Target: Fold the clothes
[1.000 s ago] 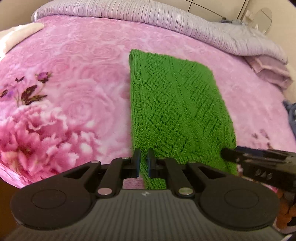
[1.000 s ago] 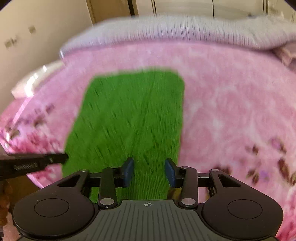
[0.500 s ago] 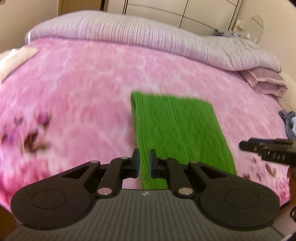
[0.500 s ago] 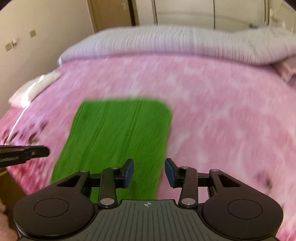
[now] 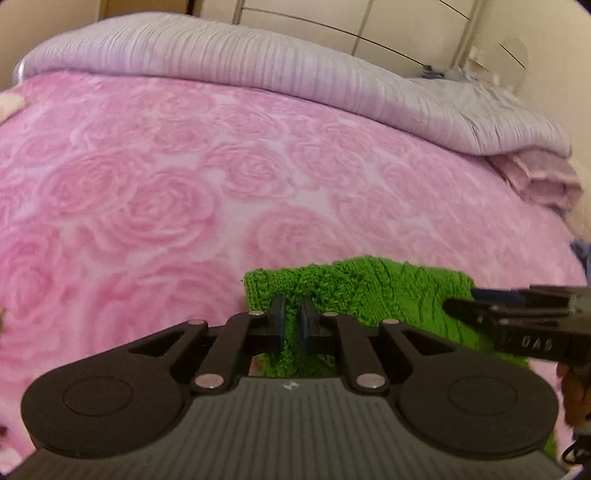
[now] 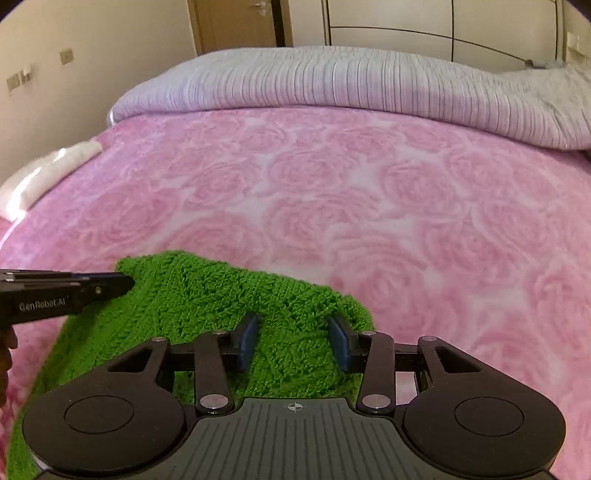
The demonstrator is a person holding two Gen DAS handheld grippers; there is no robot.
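Left wrist view: left gripper (image 5: 291, 319) over the near-left corner of the green knit sweater (image 5: 388, 295), fingers (image 5: 277, 321) nearly together with a narrow gap; jaws have just been opening a little, green knit shows in the gap but can't tell if the pads pinch it. Only this view shows the right gripper from the side (image 5: 517, 317), coming in from the right edge over the sweater's right part, plus a folded pink cloth (image 5: 539, 181) at the far right of the bed and a bit of a hand (image 5: 574, 395) under that gripper

Right wrist view: right gripper (image 6: 295, 341) fingers (image 6: 247, 339) spread roughly halfway, released, knit lying between and below them, pads not pressing on it. Left gripper (image 6: 66, 291) pokes in from the left edge, tip at the sweater's far-left corner. Only here: wall with sockets (image 6: 66, 56), door (image 6: 236, 22), white cloth (image 6: 48, 173) at the bed's left edge

Sweater lies on the pink rose blanket (image 6: 332, 192), near edge of the bed, its far edge bunched and raised. Striped lilac duvet (image 6: 351, 81) rolled along the far side; wardrobe doors (image 6: 443, 26) behind. Each gripper body hides the sweater's near part in its own view
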